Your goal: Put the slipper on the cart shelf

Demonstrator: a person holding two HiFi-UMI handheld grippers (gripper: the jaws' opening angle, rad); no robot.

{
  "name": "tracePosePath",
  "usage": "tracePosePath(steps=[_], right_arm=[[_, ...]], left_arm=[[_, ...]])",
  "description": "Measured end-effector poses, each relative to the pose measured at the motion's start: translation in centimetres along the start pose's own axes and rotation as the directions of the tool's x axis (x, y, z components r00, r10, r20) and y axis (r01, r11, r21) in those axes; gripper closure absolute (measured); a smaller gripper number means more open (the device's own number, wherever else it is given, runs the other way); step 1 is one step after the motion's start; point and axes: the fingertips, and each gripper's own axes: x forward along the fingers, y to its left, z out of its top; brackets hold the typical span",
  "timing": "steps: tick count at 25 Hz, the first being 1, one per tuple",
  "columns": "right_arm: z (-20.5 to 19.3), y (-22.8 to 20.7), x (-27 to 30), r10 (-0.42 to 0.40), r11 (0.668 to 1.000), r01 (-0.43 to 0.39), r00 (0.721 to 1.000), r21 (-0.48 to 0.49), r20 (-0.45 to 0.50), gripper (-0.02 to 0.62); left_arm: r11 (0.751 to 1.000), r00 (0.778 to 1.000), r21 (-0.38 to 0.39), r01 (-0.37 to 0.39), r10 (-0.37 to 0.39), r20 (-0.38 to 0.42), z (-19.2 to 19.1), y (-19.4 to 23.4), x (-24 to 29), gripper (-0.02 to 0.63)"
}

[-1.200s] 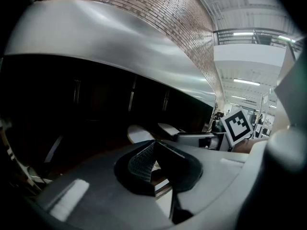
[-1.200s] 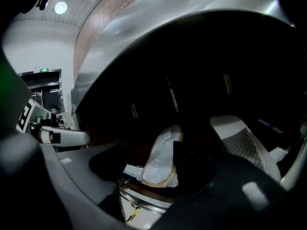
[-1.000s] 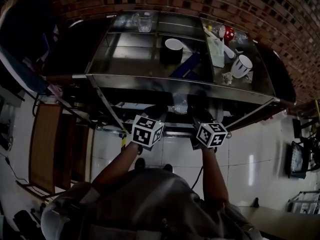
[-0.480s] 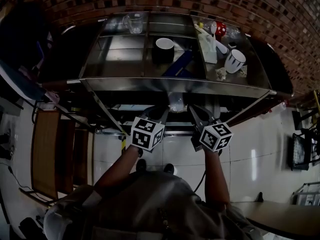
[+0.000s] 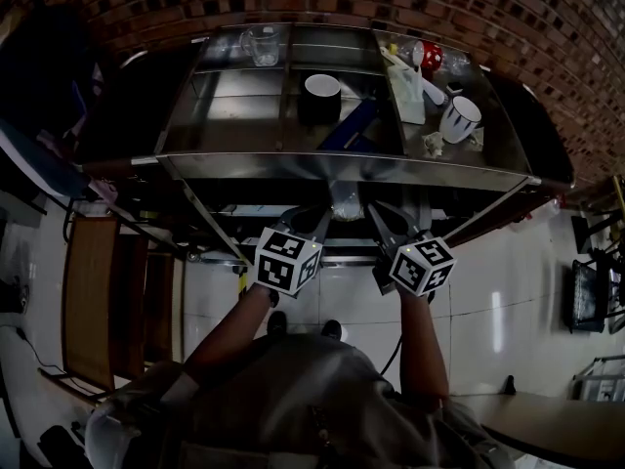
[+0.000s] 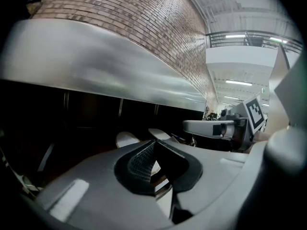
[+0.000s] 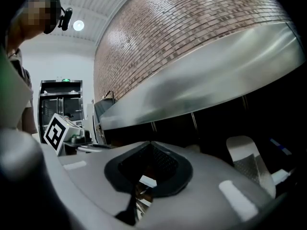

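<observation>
The steel cart (image 5: 342,169) stands against a brick wall, its lower shelf dark under the top. My left gripper (image 5: 320,213) and right gripper (image 5: 376,210) point in under the front edge, side by side, with a pale lump (image 5: 345,203) between them. In the left gripper view the left gripper (image 6: 152,145) is shut with nothing between the pads. Beyond it lie two pale rounded shapes (image 6: 127,139) that look like slippers. In the right gripper view the right gripper (image 7: 151,147) is shut and holds nothing. A pale slipper-like piece (image 7: 244,155) shows at its right.
On the cart top stand a glass jug (image 5: 260,45), a black cup (image 5: 320,96), a blue item (image 5: 347,125), a white box (image 5: 408,91), a red item (image 5: 432,57) and a white mug (image 5: 459,118). A wooden stand (image 5: 93,291) is on the left over white floor tiles.
Both grippers have risen toward the cart's front edge, the right one more. Over the last half second they have hardly moved.
</observation>
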Motion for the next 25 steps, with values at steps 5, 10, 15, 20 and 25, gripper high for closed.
tracePosePath(steps=[5,10,15,20,25], right_arm=[[0.10,0.37,0.29,0.007,1.000,-0.007,1.000,-0.007,-0.002,0.594],[0.15,0.51,0.16,0.009,1.000,-0.009,1.000,-0.011,-0.004,0.594],[0.08,0.62,0.16,0.009,1.000,-0.009,1.000,-0.009,-0.008,0.594],[0.05,0.86,0.08,0.011,1.000,-0.011,1.000,-0.011,-0.011,0.594],[0.26,1.05,-0.05,0.013,1.000,-0.013,1.000,-0.014,-0.009,0.594]], left_arm=[[1.000,1.000,0.002,0.000,0.000,0.005,0.30,0.25,-0.14,0.598],[1.000,1.000,0.002,0.005,-0.005,0.004,0.24,0.16,-0.14,0.598],[1.000,1.000,0.005,0.014,-0.014,-0.004,0.02,-0.01,-0.09,0.598],[1.000,1.000,0.006,0.021,-0.021,-0.011,-0.09,-0.21,-0.05,0.598],[1.000,1.000,0.006,0.024,-0.024,-0.015,-0.26,-0.24,-0.12,0.598]])
